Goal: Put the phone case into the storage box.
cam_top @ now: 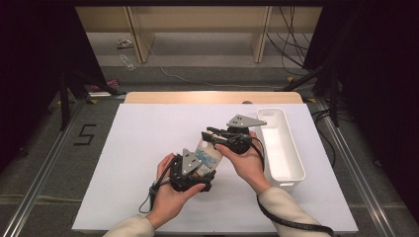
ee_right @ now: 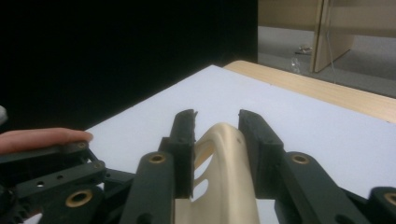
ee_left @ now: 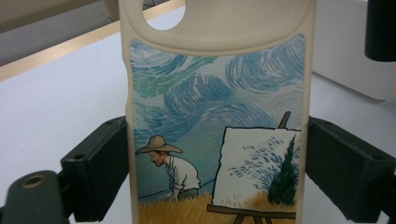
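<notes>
- Phone case [ee_left: 219,116]: cream rubbery shell, round camera hole at its top end, printed back.
- Print: swirly blue-and-white sky, a figure in a straw hat and white shirt bent over yellow grass, a canvas on an easel with a dark green tree painted on it.
- Position: held up off the desk [cam_top: 148,148] between both tools, near the desk's middle on the person's side, just left of the white bin [cam_top: 281,143].
- Left tool [cam_top: 191,173]: spread wide, one jaw on each long side of the case, pinching it across its width at the lower end.
- Right tool [cam_top: 220,136]: jaws nearly together, one on each side of the thin curved cream edge at the case's far end; right gripper view shows the left jaw against it and a small gap at the right jaw, so can't tell if it bites yet.
- Both hands wrap the tool bodies; pale sleeves come in from the bottom of the high view, black cables trail from each tool.
- Desk: flat white sheet over a light wood top, wood strip showing along the far edge.
- Bin: long, white, rounded corners, at the right side of the sheet.
- Room: grey floor with a "5" [cam_top: 85,134] marked left of the desk, black drapes both sides, pale wood shelving [cam_top: 197,29] at the back, loose cables on the floor.
</notes>
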The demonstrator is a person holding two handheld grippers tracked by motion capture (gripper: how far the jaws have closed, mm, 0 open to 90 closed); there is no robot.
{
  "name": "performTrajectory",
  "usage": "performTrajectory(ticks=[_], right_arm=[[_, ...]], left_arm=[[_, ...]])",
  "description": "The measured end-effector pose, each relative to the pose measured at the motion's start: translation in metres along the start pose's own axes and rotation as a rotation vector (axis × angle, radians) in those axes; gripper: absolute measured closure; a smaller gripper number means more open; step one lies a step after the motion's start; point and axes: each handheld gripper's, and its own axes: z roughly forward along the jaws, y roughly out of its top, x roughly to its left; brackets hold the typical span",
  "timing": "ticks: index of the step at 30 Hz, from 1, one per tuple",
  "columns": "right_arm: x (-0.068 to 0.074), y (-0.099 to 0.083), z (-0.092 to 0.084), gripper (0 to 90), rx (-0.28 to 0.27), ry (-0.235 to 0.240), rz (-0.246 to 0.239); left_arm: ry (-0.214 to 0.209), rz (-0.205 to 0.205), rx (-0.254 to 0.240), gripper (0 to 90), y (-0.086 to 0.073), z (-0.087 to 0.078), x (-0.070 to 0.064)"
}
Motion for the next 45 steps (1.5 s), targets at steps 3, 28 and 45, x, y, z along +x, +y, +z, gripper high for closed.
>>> performTrajectory(ticks=[3,28,45], right_arm=[[0.004,0.003,-0.001,73.4,-0.003,0.017,-0.002],[0.019,0.019,-0.013,79.7,0.005,0.066,-0.100],[0.006,0.021,-0.018,79.5,0.121,0.207,-0.213]], left_arm=[[0.001,-0.001,0.006,11.3,-0.001,0.001,0.000],[-0.131,-0.010,-0.049,13.4,-0.002,-0.010,0.016],[-0.260,0.016,-0.023,16.0,-0.006,-0.023,0.037]])
